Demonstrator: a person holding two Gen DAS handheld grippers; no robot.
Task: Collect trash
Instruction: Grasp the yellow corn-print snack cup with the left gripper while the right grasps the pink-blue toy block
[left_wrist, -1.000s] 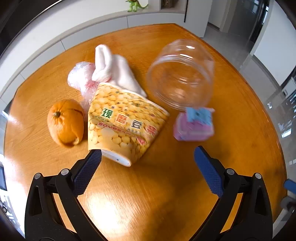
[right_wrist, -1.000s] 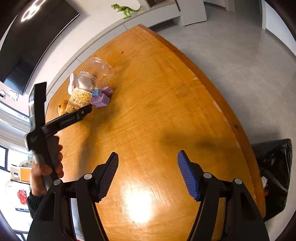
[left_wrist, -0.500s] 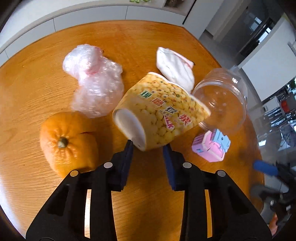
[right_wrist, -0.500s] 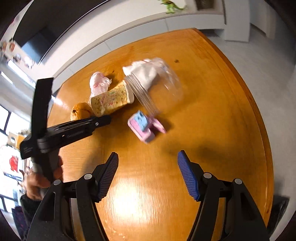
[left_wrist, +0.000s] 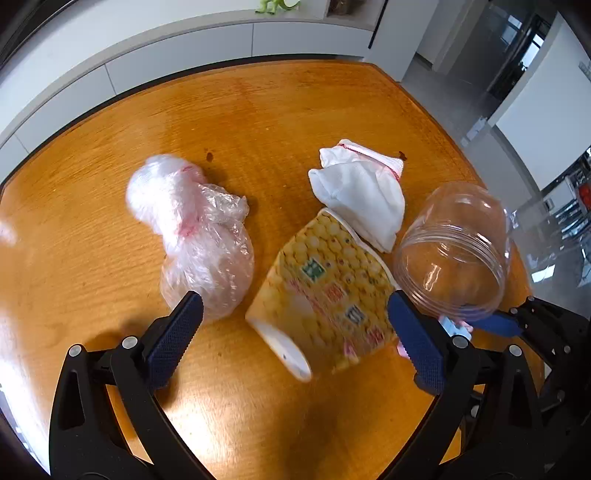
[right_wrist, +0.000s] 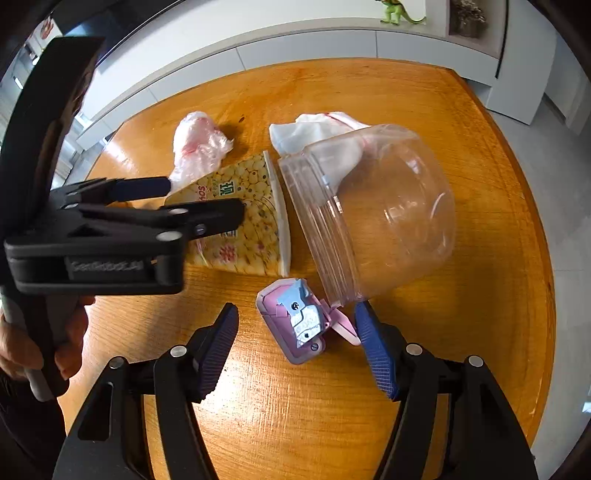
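A yellow paper cup (left_wrist: 325, 295) printed with beans lies on its side on the wooden table (left_wrist: 258, 122), between the open fingers of my left gripper (left_wrist: 295, 332). A crumpled clear plastic bag (left_wrist: 199, 236) lies left of it, a white cloth (left_wrist: 358, 192) behind it. A clear plastic jar (right_wrist: 373, 218) lies on its side at the right. A small pink and blue box (right_wrist: 295, 321) lies between the open fingers of my right gripper (right_wrist: 295, 347). The cup (right_wrist: 251, 229) and my left gripper (right_wrist: 184, 203) also show in the right wrist view.
The table's far edge runs along a white low cabinet (left_wrist: 184, 55) with a green toy dinosaur (right_wrist: 399, 14) on top. Grey floor (right_wrist: 561, 177) lies beyond the table's right edge. The person's hand (right_wrist: 22, 347) holds the left gripper's handle.
My left gripper was nearly shut at the cup's base and is now wide open around the cup. My right gripper has moved forward to the pink box. The orange has left the left view.
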